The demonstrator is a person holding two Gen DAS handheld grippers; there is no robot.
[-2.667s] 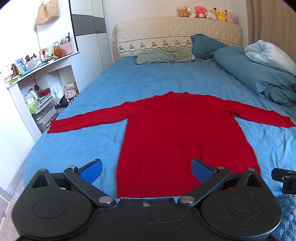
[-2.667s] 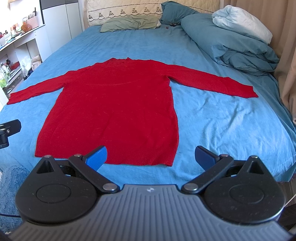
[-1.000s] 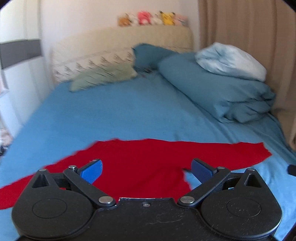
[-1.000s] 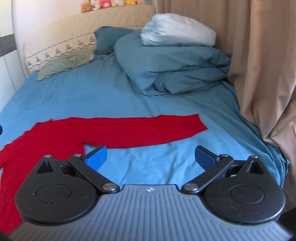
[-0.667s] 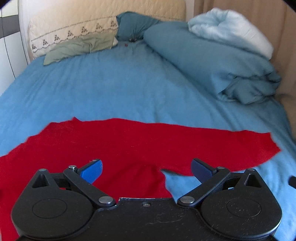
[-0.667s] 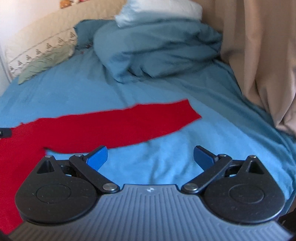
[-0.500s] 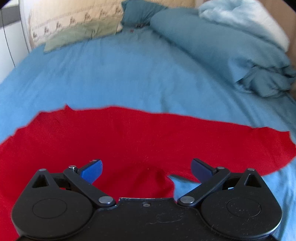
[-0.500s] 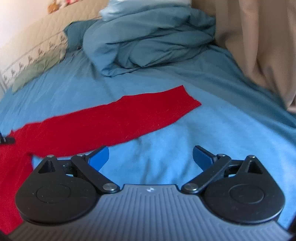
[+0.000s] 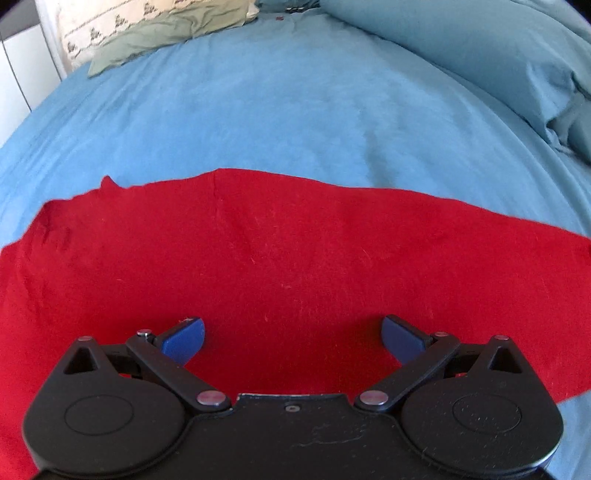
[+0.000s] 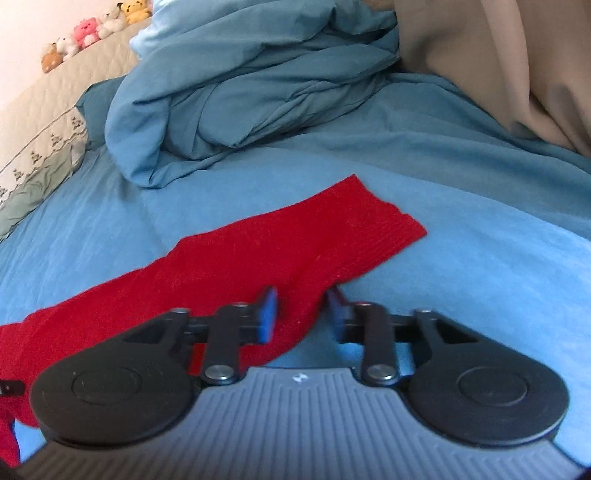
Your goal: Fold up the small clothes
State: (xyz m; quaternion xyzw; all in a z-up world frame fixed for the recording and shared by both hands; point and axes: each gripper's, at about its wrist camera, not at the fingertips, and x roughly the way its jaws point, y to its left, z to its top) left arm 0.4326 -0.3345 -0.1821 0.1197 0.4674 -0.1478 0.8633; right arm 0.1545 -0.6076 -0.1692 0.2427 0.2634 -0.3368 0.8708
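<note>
A red knit sweater (image 9: 288, 258) lies flat on the blue bed sheet (image 9: 280, 110). My left gripper (image 9: 291, 338) is open, low over the sweater's shoulder and upper sleeve area, with nothing between its blue pads. In the right wrist view the sweater's right sleeve (image 10: 288, 243) stretches toward its cuff. My right gripper (image 10: 301, 308) has its jaws narrowed around the sleeve's near edge, a short way back from the cuff. The sleeve cloth sits between the pads; the frame is blurred there.
A bunched blue duvet (image 10: 251, 85) lies beyond the sleeve, with a beige curtain (image 10: 517, 66) at the right. A green pillow (image 9: 166, 33) and quilted headboard (image 10: 40, 114) are at the bed's head. Plush toys (image 10: 92, 29) sit on the headboard.
Both grippers have dropped lower and closer to the sweater. My right gripper's jaws have narrowed from wide open onto the sleeve near the cuff. The left gripper stays open.
</note>
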